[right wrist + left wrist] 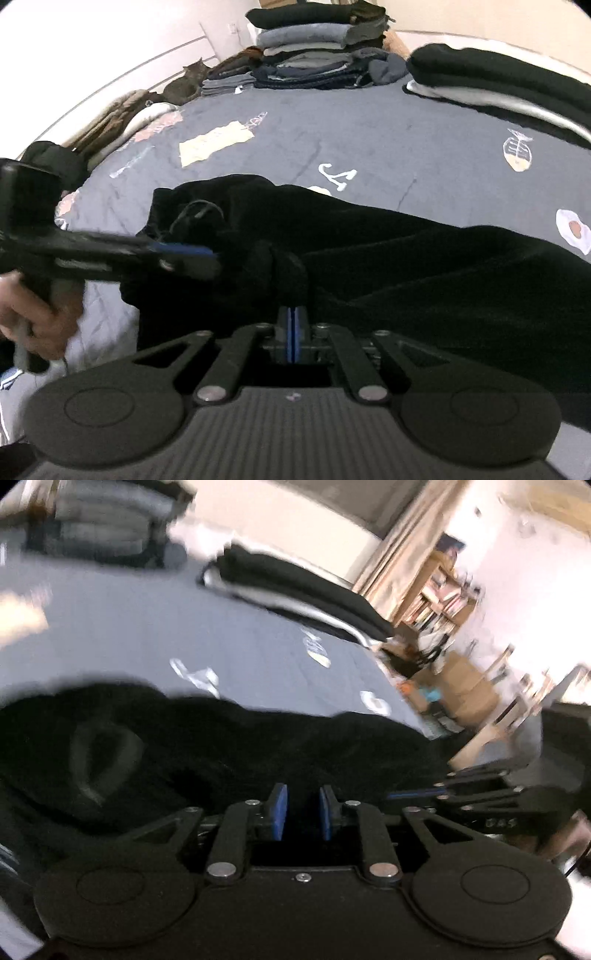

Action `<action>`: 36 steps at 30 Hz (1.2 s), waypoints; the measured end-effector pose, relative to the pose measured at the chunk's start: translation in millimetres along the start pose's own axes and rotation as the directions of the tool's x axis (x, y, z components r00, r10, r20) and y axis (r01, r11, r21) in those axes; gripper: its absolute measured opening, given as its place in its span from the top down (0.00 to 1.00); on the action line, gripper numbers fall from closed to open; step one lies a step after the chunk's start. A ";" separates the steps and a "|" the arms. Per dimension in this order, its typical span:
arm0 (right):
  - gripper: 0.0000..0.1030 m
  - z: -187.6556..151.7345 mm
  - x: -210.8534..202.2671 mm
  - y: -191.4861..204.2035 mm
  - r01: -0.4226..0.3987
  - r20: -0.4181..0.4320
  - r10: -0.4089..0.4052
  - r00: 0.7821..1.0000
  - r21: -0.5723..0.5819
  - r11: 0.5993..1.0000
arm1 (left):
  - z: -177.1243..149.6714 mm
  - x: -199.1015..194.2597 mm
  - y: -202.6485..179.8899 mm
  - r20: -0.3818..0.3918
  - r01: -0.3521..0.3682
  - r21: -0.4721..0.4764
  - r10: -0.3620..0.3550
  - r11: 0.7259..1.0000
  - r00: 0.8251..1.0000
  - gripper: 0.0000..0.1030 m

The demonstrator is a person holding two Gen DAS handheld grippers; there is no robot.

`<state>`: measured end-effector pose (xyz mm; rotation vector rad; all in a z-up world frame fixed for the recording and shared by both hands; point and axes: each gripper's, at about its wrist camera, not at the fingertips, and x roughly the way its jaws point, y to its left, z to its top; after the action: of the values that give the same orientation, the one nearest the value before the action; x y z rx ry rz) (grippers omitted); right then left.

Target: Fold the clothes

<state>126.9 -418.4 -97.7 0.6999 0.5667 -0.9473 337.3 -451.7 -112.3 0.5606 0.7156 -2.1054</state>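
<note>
Closest to the right wrist camera, the right claw (291, 325) has its two blue pads pressed together, pinching a bunched fold of a black garment (406, 266). That garment lies crumpled across the near edge of a bed covered in a grey-blue bedspread (332, 136) printed with small pale motifs, including a fish skeleton. Coming in from the left side of that view, the left claw (199, 258) reaches toward the same dark cloth, gripped by a person's hand (33, 317). From the left wrist camera, the left claw (303, 812) shows its blue pads spread apart with a gap between them, dark fabric of the black garment (184, 746) lying just ahead; this view is blurred. Farther along the bed's right edge sits a folded pile of black and white clothes (498, 85). At the far edge, a taller stack of folded grey and dark clothes (314, 44) rises, and a tabby cat (188, 81) sits beside it near the far left corner.
</note>
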 end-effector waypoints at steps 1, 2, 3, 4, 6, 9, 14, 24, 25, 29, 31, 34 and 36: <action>0.99 -0.5 0.8 2.6 0.007 0.001 -0.007 1.000 -0.019 1.000 | 3.5 0.0 -0.9 -0.004 -0.038 0.067 0.038 0.997 0.999 0.81; 0.98 -0.3 1.8 5.9 0.011 0.005 -0.011 1.000 -0.036 0.999 | 7.4 5.3 -2.9 -0.022 -0.045 0.113 0.047 0.993 0.999 0.81; 0.98 2.2 3.7 11.3 0.004 0.015 -0.003 1.000 -0.048 0.999 | 11.5 11.3 -5.1 -0.042 -0.046 0.155 0.053 0.987 0.998 0.81; 0.98 4.7 5.6 16.7 -0.002 0.025 0.004 1.000 -0.060 0.998 | 15.5 17.2 -7.2 -0.061 -0.046 0.198 0.060 0.979 0.996 0.81; 0.98 9.7 9.4 27.5 -0.015 0.046 0.019 0.999 -0.085 0.996 | 17.7 33.6 -16.3 -0.106 -0.028 0.292 0.062 0.956 0.992 0.81; 0.98 16.0 25.0 38.4 -0.023 0.033 0.027 0.999 -0.124 0.992 | 17.7 59.8 -26.5 -0.180 0.018 0.394 0.058 0.919 0.982 0.81; 0.99 16.3 63.3 40.1 0.020 -0.051 -0.030 0.998 -0.184 0.983 | 5.2 81.9 -17.4 -0.256 0.030 0.475 0.106 0.879 0.961 0.76; 0.98 12.5 76.7 34.4 0.034 -0.076 -0.048 0.996 -0.174 0.984 | -5.2 101.9 -21.0 -0.282 0.047 0.532 0.124 0.846 0.951 0.90; 0.99 13.0 78.2 34.5 0.035 -0.078 -0.050 0.996 -0.177 0.984 | -3.1 97.6 -19.9 -0.279 0.048 0.525 0.118 0.850 0.953 0.93; 0.99 14.8 83.0 35.9 0.034 -0.091 -0.051 0.995 -0.183 0.982 | 9.2 69.4 -11.2 -0.282 0.078 0.466 0.064 0.882 0.957 0.95; 0.99 15.8 83.3 36.7 0.026 -0.096 -0.045 0.994 -0.187 0.982 | 14.3 54.5 -4.7 -0.284 0.097 0.423 0.030 0.901 0.958 0.96; 0.99 17.8 81.7 43.3 0.020 -0.090 -0.039 0.995 -0.203 0.979 | 19.3 33.4 -0.8 -0.268 0.109 0.360 -0.009 0.927 0.963 0.96; 1.00 18.6 80.8 49.8 0.026 -0.083 -0.046 0.996 -0.224 0.974 | 18.9 22.4 1.3 -0.264 0.120 0.322 -0.033 0.939 0.964 0.96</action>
<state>210.9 -455.1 -128.4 0.5324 0.7530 -0.8735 323.1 -477.4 -112.3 1.0211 0.5235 -2.2696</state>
